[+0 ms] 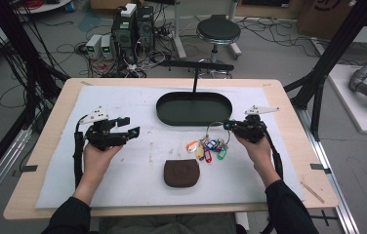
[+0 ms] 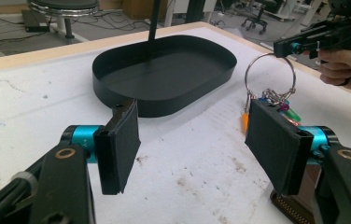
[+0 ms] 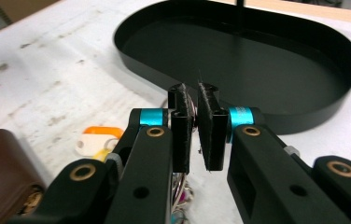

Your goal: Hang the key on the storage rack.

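Note:
A metal key ring [image 2: 270,74] carrying several coloured key tags [image 1: 210,149] hangs from my right gripper [image 1: 227,126], which is shut on the top of the ring; the tags trail down toward the white mat. In the right gripper view the jaws [image 3: 193,93] stand nearly together with the ring's wire pinched between them, and an orange tag [image 3: 96,137] lies below. My left gripper [image 1: 129,126] hovers over the left part of the mat. Its pads [image 2: 117,144] are wide apart and hold nothing. A brown leather pouch [image 1: 182,173] lies near the front centre.
A black oval tray [image 1: 193,122] with an upright black post sits at the back centre of the mat, just beyond the right gripper. The white mat [image 1: 123,170] covers most of the wooden table. A stool, computers and cables stand on the floor behind.

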